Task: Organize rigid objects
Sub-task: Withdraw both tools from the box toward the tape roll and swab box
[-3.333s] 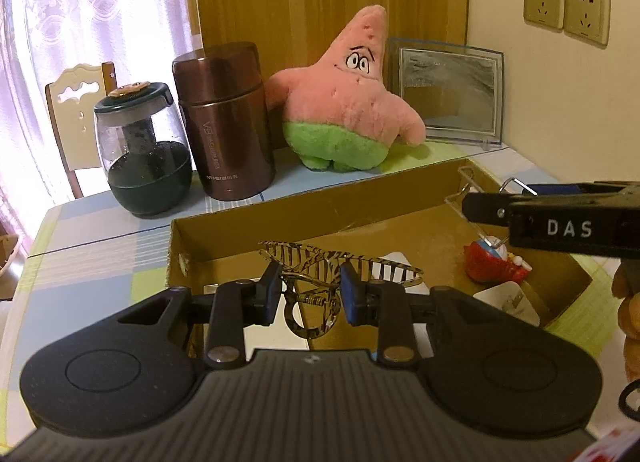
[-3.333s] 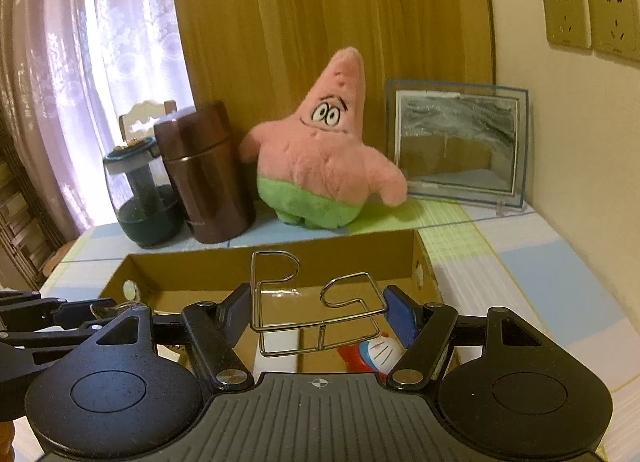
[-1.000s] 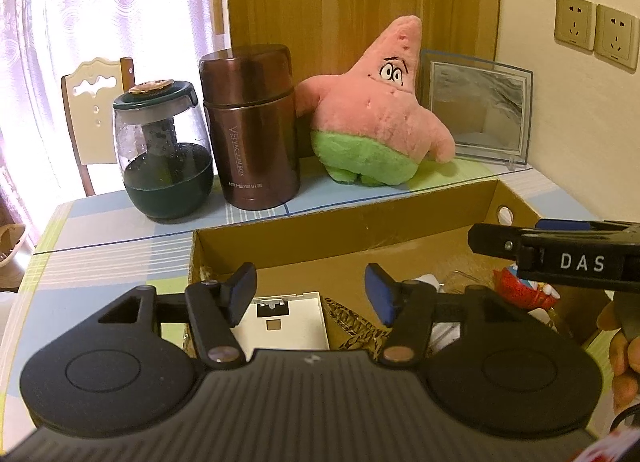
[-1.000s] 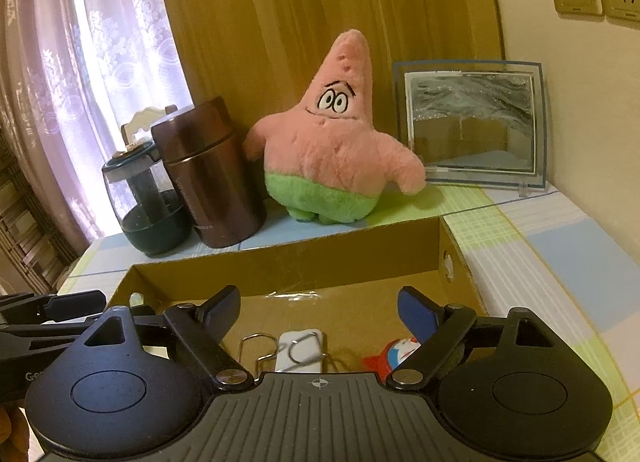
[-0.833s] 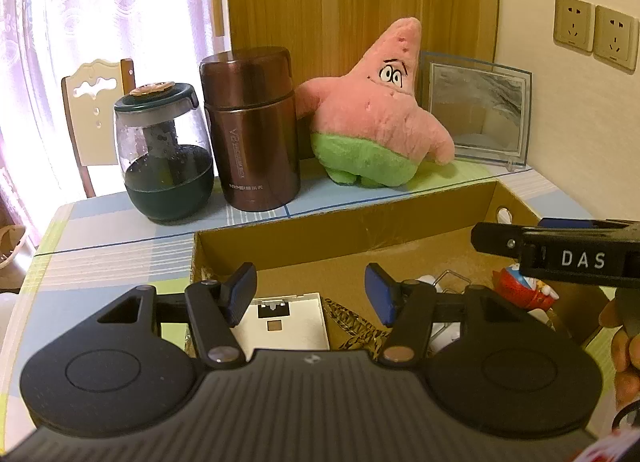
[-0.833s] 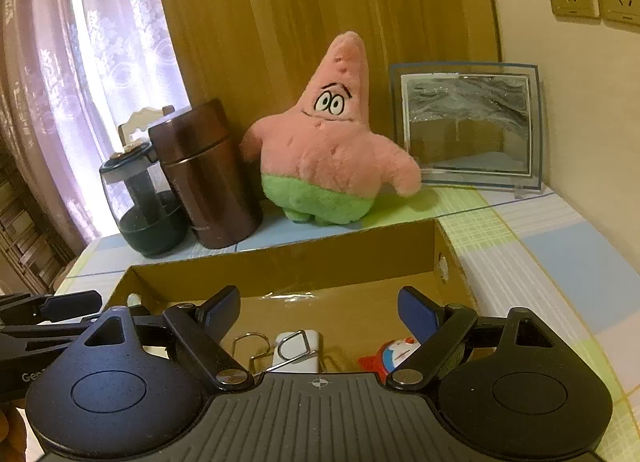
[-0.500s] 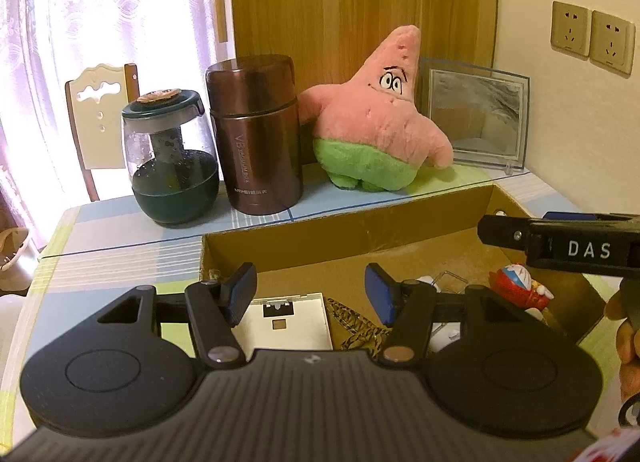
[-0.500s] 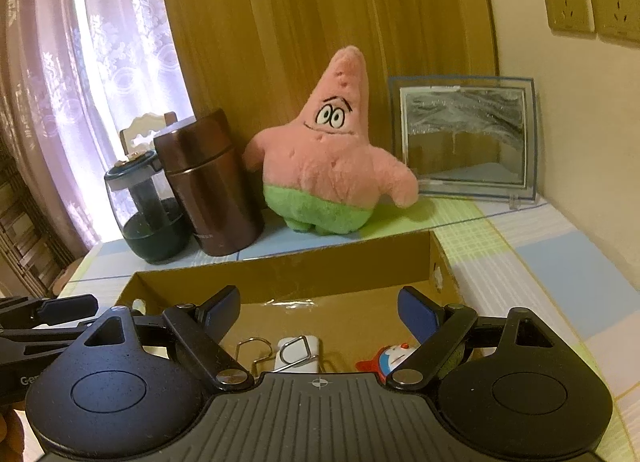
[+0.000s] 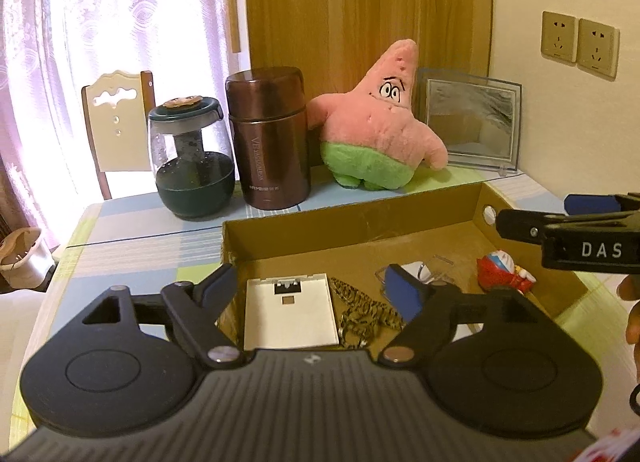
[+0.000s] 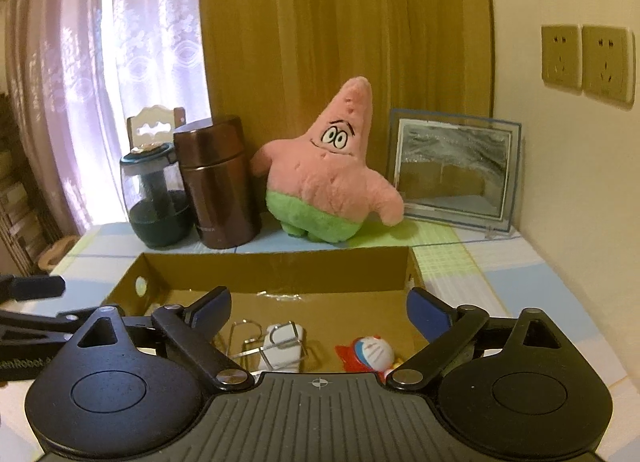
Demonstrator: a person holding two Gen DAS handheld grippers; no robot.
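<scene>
An open cardboard box [image 9: 360, 213] lies on the table. In it lie a white flat case [image 9: 290, 312], tiger-striped glasses [image 9: 366, 312], a bent wire holder [image 10: 264, 338] on a small white object [image 10: 282, 348], and a red-and-blue Doraemon figure [image 9: 502, 270], also in the right wrist view [image 10: 370, 354]. My left gripper [image 9: 316, 290] is open and empty above the box's near left part. My right gripper [image 10: 320, 310] is open and empty above the near edge; it also shows at the right of the left wrist view [image 9: 568, 238].
Behind the box stand a dark-green glass jar [image 9: 190, 165], a brown thermos [image 9: 268, 145], a pink Patrick plush [image 9: 380, 129] and a framed picture [image 9: 470, 121]. A chair [image 9: 118, 121] stands behind the table. The wall with sockets [image 9: 578, 41] is at the right.
Both grippers let go of the glasses and the wire holder, which now lie in the box. Both have since drawn back and upward a little, jaws open.
</scene>
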